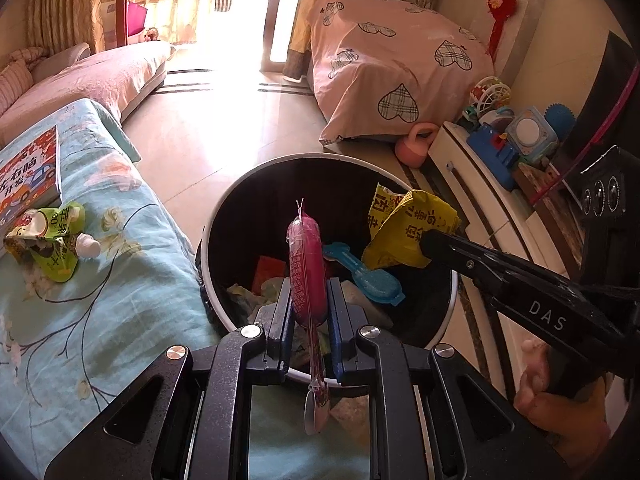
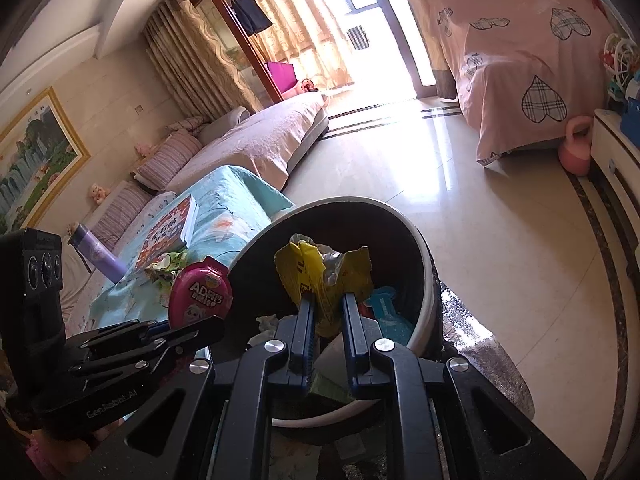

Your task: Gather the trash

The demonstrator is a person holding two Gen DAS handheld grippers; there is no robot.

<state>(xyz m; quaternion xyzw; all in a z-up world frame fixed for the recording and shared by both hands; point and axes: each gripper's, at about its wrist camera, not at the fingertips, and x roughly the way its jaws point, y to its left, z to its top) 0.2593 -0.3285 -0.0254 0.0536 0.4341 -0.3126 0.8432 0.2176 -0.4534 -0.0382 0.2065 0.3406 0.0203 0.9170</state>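
Your left tool (image 1: 307, 292) is clamped narrow on a pink wrapper (image 1: 306, 268), held edge-on at the centre of the left wrist view, above the near rim of the black trash bin (image 1: 224, 216). Your right tool (image 2: 326, 312) pinches a crumpled yellow packet (image 2: 320, 268) over the bin's opening, at the middle of the right wrist view. Inside the bin lie a blue plastic piece (image 1: 370, 280) and other scraps. At the left of the left wrist view, a green pouch (image 1: 52, 240) rests on the floral-covered table (image 1: 100, 300), beside a book (image 1: 30, 176).
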